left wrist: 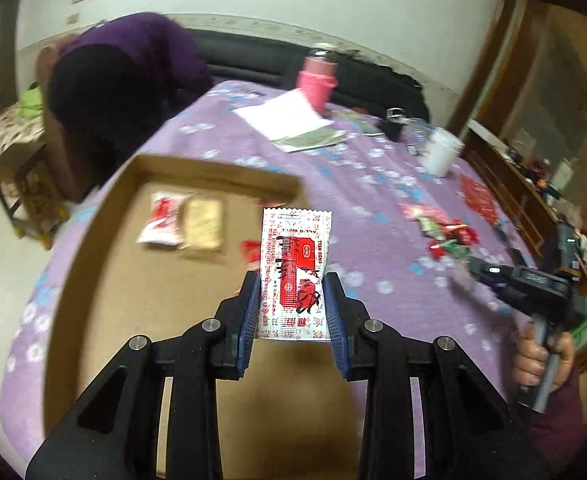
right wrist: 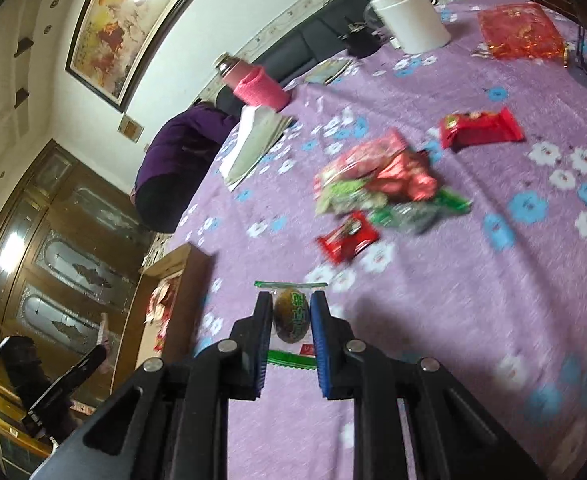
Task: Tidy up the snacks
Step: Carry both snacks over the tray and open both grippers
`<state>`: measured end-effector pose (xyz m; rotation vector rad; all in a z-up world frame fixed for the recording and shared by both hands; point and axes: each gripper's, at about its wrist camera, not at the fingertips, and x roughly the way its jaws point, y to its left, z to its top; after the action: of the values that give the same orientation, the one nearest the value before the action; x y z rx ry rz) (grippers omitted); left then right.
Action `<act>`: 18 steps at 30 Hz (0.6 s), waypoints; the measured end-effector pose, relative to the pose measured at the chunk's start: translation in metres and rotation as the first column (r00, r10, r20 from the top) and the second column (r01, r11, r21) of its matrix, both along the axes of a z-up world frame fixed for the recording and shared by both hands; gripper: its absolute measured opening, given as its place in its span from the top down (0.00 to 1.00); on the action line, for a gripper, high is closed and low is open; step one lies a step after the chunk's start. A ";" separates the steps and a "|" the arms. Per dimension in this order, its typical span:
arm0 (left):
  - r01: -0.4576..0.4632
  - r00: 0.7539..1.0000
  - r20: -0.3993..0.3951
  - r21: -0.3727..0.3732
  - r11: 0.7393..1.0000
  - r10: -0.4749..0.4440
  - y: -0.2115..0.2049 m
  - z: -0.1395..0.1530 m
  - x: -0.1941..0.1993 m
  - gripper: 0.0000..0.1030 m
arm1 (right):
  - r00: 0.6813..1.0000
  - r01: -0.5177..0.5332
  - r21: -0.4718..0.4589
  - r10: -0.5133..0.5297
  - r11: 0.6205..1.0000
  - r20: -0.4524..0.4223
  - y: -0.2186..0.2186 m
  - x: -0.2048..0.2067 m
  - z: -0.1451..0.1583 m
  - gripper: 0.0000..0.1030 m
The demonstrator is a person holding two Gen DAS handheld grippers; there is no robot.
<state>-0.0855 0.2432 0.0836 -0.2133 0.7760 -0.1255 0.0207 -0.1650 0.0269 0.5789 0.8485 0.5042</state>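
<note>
The left tool (left wrist: 292,284) is clenched on a white and red snack packet (left wrist: 295,268), its blue pads (left wrist: 252,312) pressing the packet's two long edges, and the packet stands up above a shallow cardboard box (left wrist: 93,264). Inside that box lie a red and white packet (left wrist: 161,220) and, just beside it, a gold packet (left wrist: 204,224). The box sits on the tabletop (left wrist: 393,216), which wears a purple cloth with blue and white flowers.

The right tool (right wrist: 291,312) grasps a small clear packet with green ends (right wrist: 290,318), a dark, round sweet showing between the pads. Just beyond it on the cloth lies a small red packet (right wrist: 347,238), and touching that a loose heap of red and green snacks (right wrist: 377,184). Another red packet (right wrist: 479,127) lies apart, further on. Toward the far edge stand a white jar (right wrist: 411,16), a pink flask (right wrist: 253,84) and some papers (right wrist: 253,140). From the left tool's side, a hand (left wrist: 541,360) shows gripping the right tool's handle.
</note>
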 end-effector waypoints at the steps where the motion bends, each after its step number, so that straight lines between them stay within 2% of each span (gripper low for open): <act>1: -0.015 1.000 -0.008 0.004 1.000 0.015 0.006 -0.004 -0.001 0.69 | 1.000 -0.014 -0.004 0.014 1.000 0.002 0.007 -0.003 0.004 0.78; 9: -0.099 0.992 -0.077 -0.014 0.995 0.098 0.050 -0.028 -0.004 0.69 | 0.981 -0.191 -0.051 0.192 0.980 0.023 0.103 -0.011 0.036 0.79; 14: -0.106 0.987 -0.118 0.010 0.994 0.106 0.068 -0.037 0.009 0.69 | 0.954 -0.296 -0.108 0.299 0.949 0.018 0.170 -0.016 0.039 0.79; 18: -0.091 0.987 -0.130 0.033 0.995 0.094 0.077 -0.044 0.022 0.69 | 0.934 -0.352 -0.171 0.357 0.920 -0.003 0.219 -0.013 0.030 0.79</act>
<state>-0.0631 0.3197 0.0399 -0.2334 0.8966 -0.0130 0.0073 0.0537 0.0566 0.2595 0.9646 0.7603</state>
